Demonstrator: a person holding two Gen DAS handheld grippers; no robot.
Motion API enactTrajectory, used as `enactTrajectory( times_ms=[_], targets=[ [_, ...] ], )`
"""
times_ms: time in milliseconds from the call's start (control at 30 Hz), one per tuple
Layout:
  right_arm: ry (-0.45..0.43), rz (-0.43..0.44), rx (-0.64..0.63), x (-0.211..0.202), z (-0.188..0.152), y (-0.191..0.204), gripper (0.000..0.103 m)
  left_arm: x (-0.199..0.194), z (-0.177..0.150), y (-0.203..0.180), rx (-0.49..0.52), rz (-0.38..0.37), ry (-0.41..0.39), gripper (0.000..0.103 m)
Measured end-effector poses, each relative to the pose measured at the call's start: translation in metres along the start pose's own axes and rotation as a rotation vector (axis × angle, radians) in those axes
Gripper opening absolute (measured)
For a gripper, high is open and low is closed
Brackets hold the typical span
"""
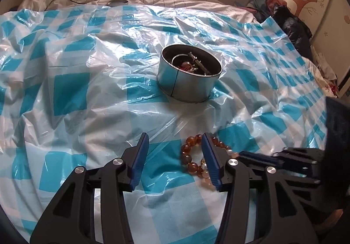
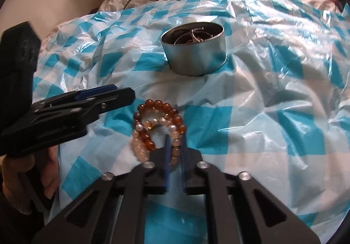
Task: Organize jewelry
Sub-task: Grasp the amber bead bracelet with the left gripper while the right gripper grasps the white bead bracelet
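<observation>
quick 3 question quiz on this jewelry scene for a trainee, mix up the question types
1. True or false: the round tin already holds some jewelry.
2. Which gripper has its jaws closed around the pale bead bracelet? A) left gripper B) right gripper C) neither
3. Fill in: the amber bead bracelet lies on a blue and white checked plastic ____.

Key: 1 true; 2 B; 3 sheet

Glossy crinkled blue-checked plastic sheet (image 2: 273,95); smooth round brushed-metal tin (image 2: 194,56); polished translucent amber bead bracelet (image 2: 161,112); matt black plastic tools.
</observation>
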State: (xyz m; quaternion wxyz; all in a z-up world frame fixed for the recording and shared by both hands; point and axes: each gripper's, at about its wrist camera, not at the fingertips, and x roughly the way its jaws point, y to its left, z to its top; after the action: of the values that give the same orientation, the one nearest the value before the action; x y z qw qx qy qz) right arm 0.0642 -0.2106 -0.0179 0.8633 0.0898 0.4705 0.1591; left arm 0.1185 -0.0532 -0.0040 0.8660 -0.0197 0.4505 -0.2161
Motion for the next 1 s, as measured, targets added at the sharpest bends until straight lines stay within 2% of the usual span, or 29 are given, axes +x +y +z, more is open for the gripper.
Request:
enactTrajectory(
  times_ms=[200,333,500,600,700,767,800,833,900,1000],
  targets=[
    [-0.051,-0.004,0.033,-0.023,-0.002,-0.017,0.008,0.009,-0.004,-0.016,0.091,0.066,0.011,0.048],
    [-0.087,-0.024,0.069,-0.036,-0.001,-0.031,0.008,0.010,-0.006,-0.022,0.127,0.069,0.012,0.048],
    [-0.014,-0.051,0.094,-0.022,-0.004,-0.040,0.009,0.019,-0.012,-0.038,0.208,0.079,0.036,0.053],
    [-0.005,-0.049,0.081,-0.018,-0.006,-0.039,0.023,0.023,-0.015,-0.043,0.237,0.084,0.049,0.054],
    [0.004,-0.092,0.041,-0.012,-0.007,-0.033,0.024,0.024,-0.017,-0.045,0.244,0.083,0.054,0.053],
    [0.012,-0.122,0.008,-0.009,-0.009,-0.028,0.024,0.024,-0.017,-0.044,0.232,0.085,0.056,0.045],
    [0.012,-0.136,-0.005,-0.009,-0.009,-0.026,0.021,0.024,-0.017,-0.042,0.223,0.083,0.058,0.026],
    [0.011,-0.152,-0.019,-0.008,-0.008,-0.024,0.014,0.025,-0.016,-0.038,0.201,0.083,0.065,0.017],
    [-0.001,-0.146,-0.006,-0.011,-0.008,-0.027,0.008,0.024,-0.014,-0.032,0.178,0.066,0.066,0.010],
    [-0.041,-0.055,0.092,-0.021,-0.005,-0.040,0.008,0.017,-0.011,-0.027,0.148,0.030,0.048,0.010]
  ],
)
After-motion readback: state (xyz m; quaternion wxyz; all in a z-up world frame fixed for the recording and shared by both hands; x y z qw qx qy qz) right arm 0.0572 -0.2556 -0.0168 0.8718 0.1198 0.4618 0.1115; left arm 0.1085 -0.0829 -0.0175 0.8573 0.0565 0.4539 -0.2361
